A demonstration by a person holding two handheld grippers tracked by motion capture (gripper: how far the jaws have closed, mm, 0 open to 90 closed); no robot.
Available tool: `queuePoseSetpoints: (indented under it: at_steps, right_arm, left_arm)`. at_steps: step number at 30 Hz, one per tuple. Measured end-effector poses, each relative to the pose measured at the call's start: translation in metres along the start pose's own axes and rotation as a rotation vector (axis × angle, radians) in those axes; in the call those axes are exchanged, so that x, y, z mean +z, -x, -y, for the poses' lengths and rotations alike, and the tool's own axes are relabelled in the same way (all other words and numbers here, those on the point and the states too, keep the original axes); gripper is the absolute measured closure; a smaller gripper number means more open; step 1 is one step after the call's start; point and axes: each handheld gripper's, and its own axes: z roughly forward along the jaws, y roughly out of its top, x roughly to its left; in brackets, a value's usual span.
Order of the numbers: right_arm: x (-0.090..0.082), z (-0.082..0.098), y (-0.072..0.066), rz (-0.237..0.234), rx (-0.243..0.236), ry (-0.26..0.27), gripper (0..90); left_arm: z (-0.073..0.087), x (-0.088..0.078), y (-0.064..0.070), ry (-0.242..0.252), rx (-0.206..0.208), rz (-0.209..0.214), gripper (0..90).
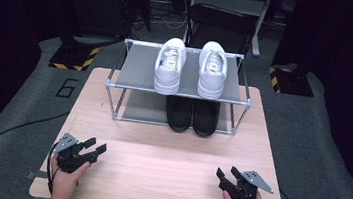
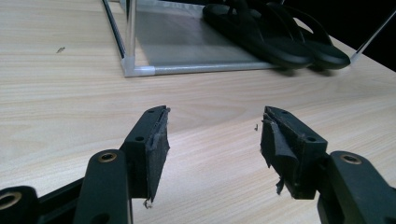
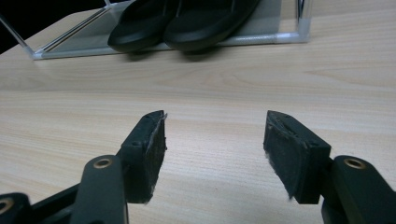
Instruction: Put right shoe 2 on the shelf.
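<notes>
Both grippers sit low at the near edge of the table (image 1: 161,128), jaws spread wide and nothing between them: the left gripper (image 1: 97,149) hangs over bare wood at the near-left corner, the right gripper (image 1: 222,176) mirrors it at the near-right, each cradled in a hand. From the left gripper view the pads (image 2: 158,144) look frayed, foam peeling at the edges, and that's a worry, because worn pads could let a smooth sole slide out mid-lift. Nearest to them, the black slippers (image 1: 193,115) lie side by side on the lower shelf of the rack (image 1: 115,85), toes poking out past its front rail toward the grippers; the right gripper view shows them (image 3: 182,21) close together, possibly touching, though the angle is too shallow to be sure. That closeness is the trap: a jaw driving in for one slipper could shove its twin or nip both. Above them the white sneakers (image 1: 191,68) stand on the top shelf, toes at the front edge, so a gripper rising carelessly from below could clip that shelf's rail and jolt them. Beyond the rack stands a dark chair (image 1: 220,26), well apart from all this.
</notes>
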Motion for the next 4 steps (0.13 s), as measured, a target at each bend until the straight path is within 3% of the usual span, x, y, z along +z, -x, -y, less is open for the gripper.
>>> queuePoseSetpoints:
  at_steps: [4]
  right_arm:
    - [-0.0013, 0.0001, 0.0009, 0.003, 0.003, 0.000, 38.2]
  left_arm:
    - [-0.0005, 0.0026, 0.0006, 0.003, 0.002, 0.001, 41.4]
